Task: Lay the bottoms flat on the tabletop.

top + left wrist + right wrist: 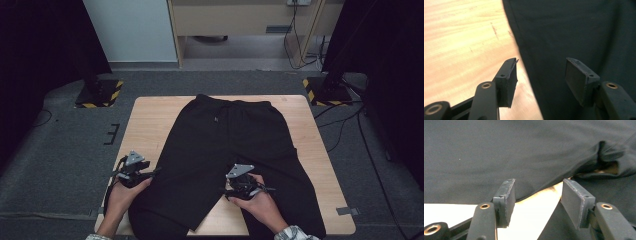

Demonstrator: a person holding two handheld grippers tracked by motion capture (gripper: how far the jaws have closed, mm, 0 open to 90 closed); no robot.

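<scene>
A pair of black trousers (225, 145) lies flat on the wooden table (145, 125), waistband at the far side and legs toward the person. My left gripper (154, 173) is at the outer edge of the left leg, low over the table. In the left gripper view its jaws (540, 75) stand open astride the trouser edge (579, 30), one over bare wood (461, 37), and grip nothing. My right gripper (224, 191) is at the gap between the legs. It (537, 200) is open over bare table (534, 222), with the cloth's inner hem (499, 150) just ahead.
Two stand bases with yellow-black stripes sit on the grey carpet beyond the table's far left (97, 92) and far right (325, 90). Cables (345, 125) run along the floor at the right. Bare wood borders the trousers on both sides.
</scene>
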